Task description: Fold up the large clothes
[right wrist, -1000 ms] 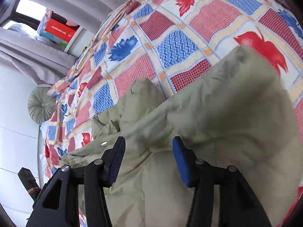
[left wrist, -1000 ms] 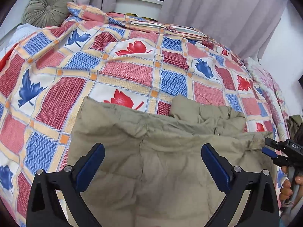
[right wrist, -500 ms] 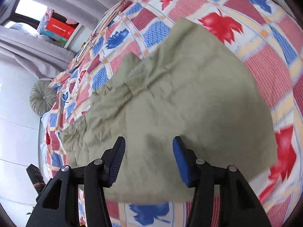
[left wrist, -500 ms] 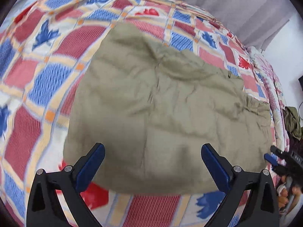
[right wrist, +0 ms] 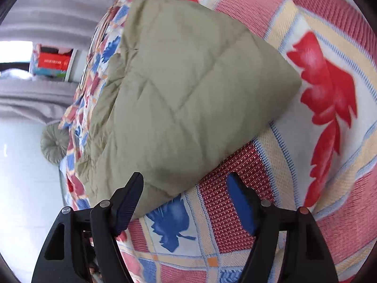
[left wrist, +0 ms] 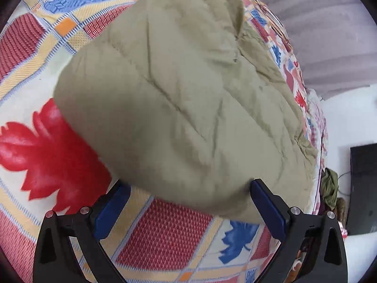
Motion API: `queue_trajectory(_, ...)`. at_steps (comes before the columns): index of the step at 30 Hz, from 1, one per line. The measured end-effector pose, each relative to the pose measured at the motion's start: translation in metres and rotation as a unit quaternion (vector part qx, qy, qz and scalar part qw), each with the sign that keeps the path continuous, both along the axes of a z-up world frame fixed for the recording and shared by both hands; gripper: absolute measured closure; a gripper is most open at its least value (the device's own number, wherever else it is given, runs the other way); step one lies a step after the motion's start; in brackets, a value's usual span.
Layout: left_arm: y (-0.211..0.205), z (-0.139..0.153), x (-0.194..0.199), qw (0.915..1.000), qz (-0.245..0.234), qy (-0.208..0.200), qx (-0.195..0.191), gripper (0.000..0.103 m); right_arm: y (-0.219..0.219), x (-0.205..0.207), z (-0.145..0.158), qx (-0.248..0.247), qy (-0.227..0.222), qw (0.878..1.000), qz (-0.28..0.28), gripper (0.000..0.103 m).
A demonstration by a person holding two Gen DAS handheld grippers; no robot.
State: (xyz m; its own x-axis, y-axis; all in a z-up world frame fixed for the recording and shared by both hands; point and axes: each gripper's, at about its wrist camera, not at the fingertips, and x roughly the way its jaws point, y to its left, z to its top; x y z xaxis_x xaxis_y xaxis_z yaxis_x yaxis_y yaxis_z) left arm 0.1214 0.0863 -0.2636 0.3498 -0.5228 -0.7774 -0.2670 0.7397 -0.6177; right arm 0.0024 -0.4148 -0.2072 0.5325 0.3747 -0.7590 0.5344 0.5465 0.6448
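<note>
patchwork bedspread [left wrist: 165,233] under grey curtains. left wrist view: left gripper [left wrist: 188,202] spread wide, gripping nothing, straddling the near folded edge of the olive quilted garment [left wrist: 179,99] lying on the bed. right wrist view: right gripper [right wrist: 186,202] opening, released, garment [right wrist: 179,89] corner just ahead. best to press the fold flat and square the edges before regrasping.

Red box [right wrist: 53,60] lettering, blurred beyond reading
</note>
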Motion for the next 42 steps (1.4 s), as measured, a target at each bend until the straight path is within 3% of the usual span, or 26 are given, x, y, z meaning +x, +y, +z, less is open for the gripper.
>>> queue_trajectory(14,-0.010,-0.020,0.065,0.9991,0.035,-0.001,0.024,0.001,-0.004,0.062,-0.047,0.057,-0.013,0.998,-0.025,0.026)
queue_trajectory(16,-0.009,-0.019,0.065,0.9984,0.043,-0.006,0.035,0.014,-0.004,0.067,-0.052,0.068,-0.014,0.997,-0.033,0.026)
queue_trajectory(18,-0.009,-0.015,0.065,0.9989,0.033,-0.013,0.030,0.053,-0.004,0.070,-0.054,0.075,-0.014,0.996,-0.040,0.026)
queue_trajectory(19,-0.009,-0.014,0.065,0.9993,0.029,-0.015,0.019,0.059,-0.004,0.071,-0.054,0.079,-0.014,0.996,-0.043,0.027)
queue_trajectory(21,-0.011,-0.005,0.064,0.9992,0.015,-0.025,0.025,0.075,-0.004,0.070,-0.054,0.095,-0.022,0.994,-0.041,0.041)
queue_trajectory(23,-0.014,0.008,0.063,0.9981,-0.003,-0.041,0.047,0.081,-0.003,0.069,-0.050,0.100,-0.028,0.994,-0.039,0.064)
queue_trajectory(26,-0.015,0.029,0.054,0.9954,-0.024,-0.063,0.068,0.083,0.002,0.068,-0.040,0.096,-0.038,0.994,-0.031,0.077)
queue_trajectory(32,-0.005,0.058,0.023,0.9939,-0.051,-0.074,0.063,0.083,0.012,0.046,-0.019,0.099,-0.048,0.994,-0.013,0.080)
queue_trajectory(36,0.005,0.065,-0.010,0.9935,-0.071,-0.062,0.064,0.083,0.024,0.015,-0.012,0.105,-0.038,0.994,-0.007,0.080)
queue_trajectory(42,0.024,0.053,-0.084,0.9952,-0.079,-0.008,0.057,0.082,0.039,-0.041,-0.013,0.131,-0.016,0.991,-0.008,0.080)
